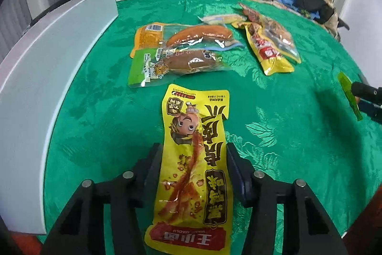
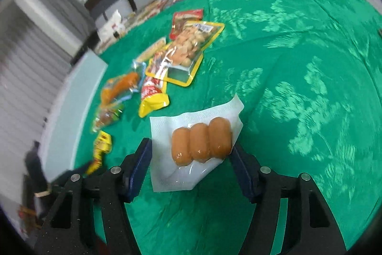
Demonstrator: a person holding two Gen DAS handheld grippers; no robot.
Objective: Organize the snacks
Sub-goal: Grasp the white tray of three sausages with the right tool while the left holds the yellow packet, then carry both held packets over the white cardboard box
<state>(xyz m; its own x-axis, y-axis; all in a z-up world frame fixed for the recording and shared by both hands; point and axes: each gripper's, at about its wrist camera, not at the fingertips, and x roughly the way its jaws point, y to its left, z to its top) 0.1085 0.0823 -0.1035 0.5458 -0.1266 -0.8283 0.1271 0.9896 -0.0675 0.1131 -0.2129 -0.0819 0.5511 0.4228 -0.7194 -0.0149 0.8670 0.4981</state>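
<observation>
Both grippers were matt black plastic. The left gripper (image 1: pixel 193 159) and the right gripper (image 2: pixel 192 154) each had two angular fingers with dark blue pads (image 2: pixel 140 166) inside and round silver screws (image 1: pixel 259 174) on their joints.

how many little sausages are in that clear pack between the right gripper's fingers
3. The sausages lie side by side, touching, in one clear pack between the right gripper fingers. None seems hidden.

The yellow snack packet (image 1: pixel 191 171) ran off the left wrist view's bottom edge. Motion blur smeared the far snack pile (image 2: pixel 152 68); its labels were unreadable.
</observation>
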